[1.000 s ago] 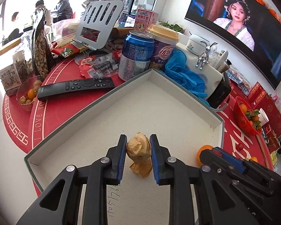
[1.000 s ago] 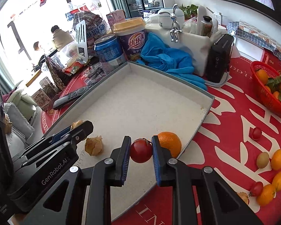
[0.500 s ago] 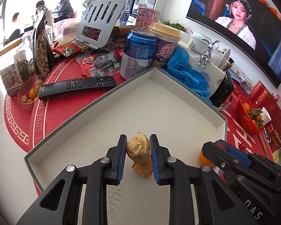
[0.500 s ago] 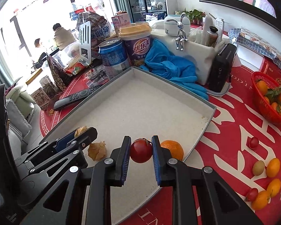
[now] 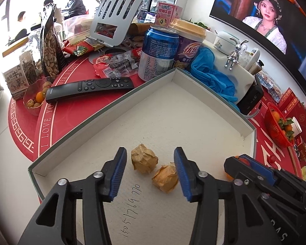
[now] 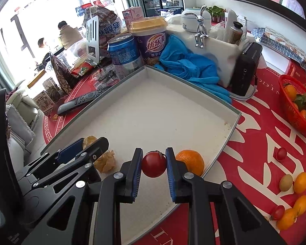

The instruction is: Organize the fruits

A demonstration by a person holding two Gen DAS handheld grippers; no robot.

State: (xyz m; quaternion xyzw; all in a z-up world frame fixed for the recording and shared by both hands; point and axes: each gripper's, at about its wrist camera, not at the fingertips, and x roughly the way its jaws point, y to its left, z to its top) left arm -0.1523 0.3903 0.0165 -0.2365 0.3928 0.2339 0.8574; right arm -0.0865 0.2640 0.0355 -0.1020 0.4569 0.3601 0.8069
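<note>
A shallow white box tray (image 5: 206,94) (image 6: 193,85) lies on the red mat. My left gripper (image 5: 150,172) hovers low over its near end, jaws opening, pads clear of two papery husked fruits: one (image 5: 144,161) lies between the jaws, the other (image 5: 165,178) rests by the right pad. My right gripper (image 6: 154,166) is shut on a red cherry tomato (image 6: 153,164), held just above the tray floor. An orange (image 6: 190,161) sits in the tray right behind it. The husked fruits (image 6: 106,161) also show beside the left gripper's fingers (image 6: 95,145).
Loose kumquats, a green fruit and cherry tomatoes (image 6: 291,194) lie on the red mat (image 6: 255,143) to the right. A red basket (image 6: 295,110) of oranges stands farther back. A can (image 5: 160,53), cup, blue cloth (image 6: 189,65), remote (image 5: 89,86) and snack bags crowd the tray's far side.
My left gripper's jaws have spread apart and let go of the husked fruit, which now lies on the tray floor beside a second one. The right gripper still holds the tomato.
</note>
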